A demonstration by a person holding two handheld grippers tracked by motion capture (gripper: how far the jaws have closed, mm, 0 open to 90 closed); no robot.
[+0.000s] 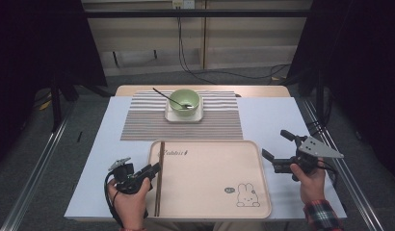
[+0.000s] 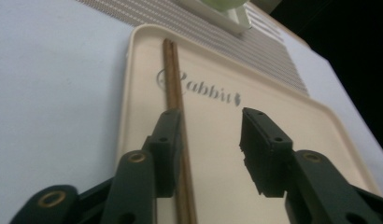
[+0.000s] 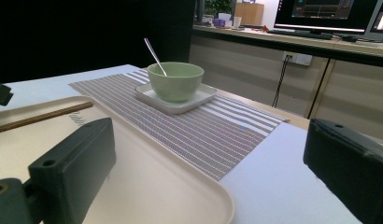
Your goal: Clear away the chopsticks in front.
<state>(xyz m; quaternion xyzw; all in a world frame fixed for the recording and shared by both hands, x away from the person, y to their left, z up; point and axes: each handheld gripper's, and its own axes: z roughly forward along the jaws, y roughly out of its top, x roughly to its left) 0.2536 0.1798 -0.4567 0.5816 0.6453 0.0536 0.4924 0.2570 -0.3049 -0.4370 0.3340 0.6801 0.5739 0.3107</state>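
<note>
**Chopsticks on the tray, both grippers spread**

The pair of brown chopsticks (image 1: 159,178) lies lengthwise along the left edge of the beige tray (image 1: 210,192), the two sticks side by side and touching. The left gripper (image 1: 154,169), held in the person's left hand (image 1: 130,197), sits at the tray's left rim with its jaws spread; in the left gripper view the chopsticks (image 2: 173,84) run beside and under the left jaw, and nothing is pinched between the pads. The right gripper (image 1: 277,144), held in the right hand (image 1: 311,180), hovers just off the tray's right edge over the white table cover (image 1: 282,115), its jaws wide apart and holding nothing. Beyond the tray, a striped placemat (image 1: 147,125) carries a square white saucer (image 1: 172,116) with a green bowl (image 1: 185,102); a spoon (image 1: 162,94) leans in the bowl.
</note>
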